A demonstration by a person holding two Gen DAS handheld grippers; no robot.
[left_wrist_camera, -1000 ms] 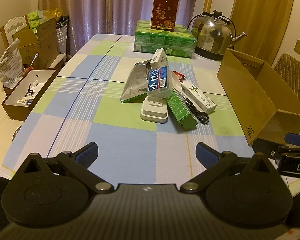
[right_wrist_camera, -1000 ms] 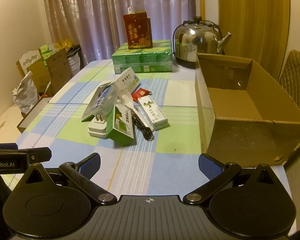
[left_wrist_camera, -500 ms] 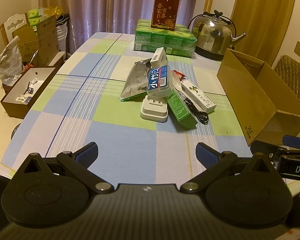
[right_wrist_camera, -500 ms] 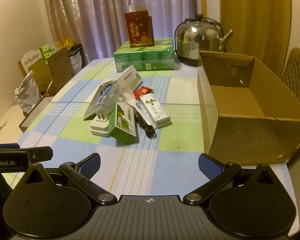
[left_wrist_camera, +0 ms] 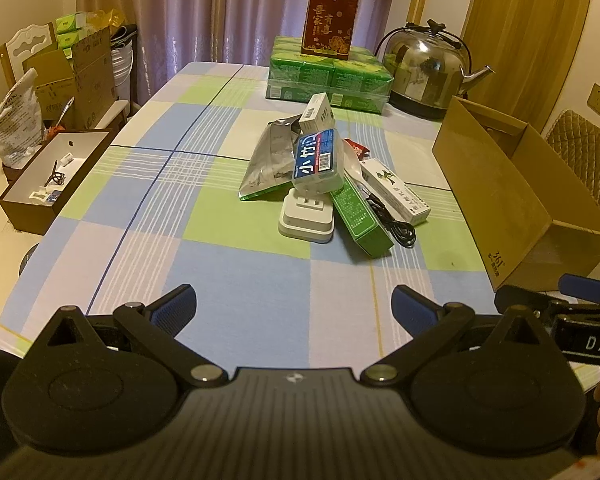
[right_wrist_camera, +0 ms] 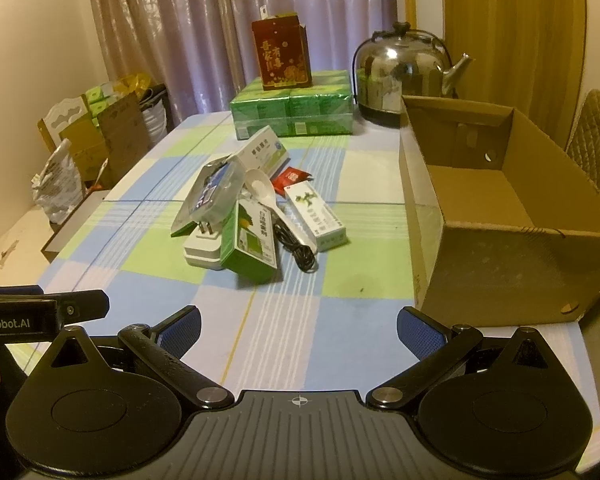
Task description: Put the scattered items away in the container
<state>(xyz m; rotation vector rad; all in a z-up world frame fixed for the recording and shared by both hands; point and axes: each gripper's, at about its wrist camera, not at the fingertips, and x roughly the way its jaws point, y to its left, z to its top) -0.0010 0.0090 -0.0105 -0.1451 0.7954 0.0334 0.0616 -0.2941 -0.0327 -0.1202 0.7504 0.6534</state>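
I count one heap mid-table: one white plug (right_wrist_camera: 204,246), one green box (right_wrist_camera: 250,246), two white boxes (right_wrist_camera: 316,216) (right_wrist_camera: 263,154), one clear case (right_wrist_camera: 216,192), one spoon (right_wrist_camera: 264,192), one red sachet (right_wrist_camera: 290,178), one black cable (right_wrist_camera: 300,250), one foil pouch (left_wrist_camera: 270,164); one cardboard box (right_wrist_camera: 500,216) right of it, open and bare inside, which only my right view shows; kettle (right_wrist_camera: 404,68) and green packs (right_wrist_camera: 292,110) stand behind; left gripper (left_wrist_camera: 292,308) and right gripper (right_wrist_camera: 298,326) both gape wide, holding nothing, short of the heap.
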